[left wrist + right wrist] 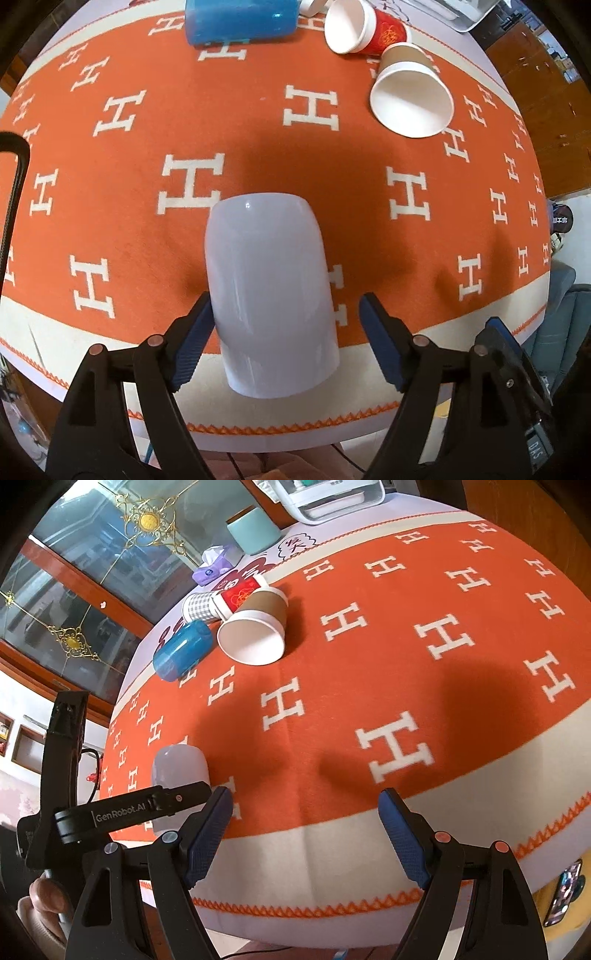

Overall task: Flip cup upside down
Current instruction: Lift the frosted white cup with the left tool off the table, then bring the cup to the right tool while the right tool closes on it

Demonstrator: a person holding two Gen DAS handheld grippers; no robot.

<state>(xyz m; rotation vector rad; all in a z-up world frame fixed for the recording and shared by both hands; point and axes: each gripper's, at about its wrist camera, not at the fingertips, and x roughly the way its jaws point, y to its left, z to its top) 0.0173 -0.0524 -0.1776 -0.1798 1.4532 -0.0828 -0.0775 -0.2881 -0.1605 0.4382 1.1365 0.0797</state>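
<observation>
A white cup (pixel 271 295) stands upside down near the front edge of the orange H-patterned cloth, closed base up. My left gripper (pixel 288 332) is open around it: the left pad touches or nearly touches its side, the right pad (pixel 380 347) stands clear of it. The cup also shows in the right wrist view (pixel 179 771), partly hidden behind the left gripper's black arm. My right gripper (pixel 306 834) is open and empty above the cloth's front edge, to the right of the cup.
At the far side lie a blue plastic cup (pixel 240 20), a red paper cup (pixel 364 27) and a brown paper cup (pixel 410 96), all on their sides. A checked cup (pixel 197 607), a tissue pack (pixel 212 566), a teal container (pixel 255 530) and a white tray (pixel 332 496) sit behind them.
</observation>
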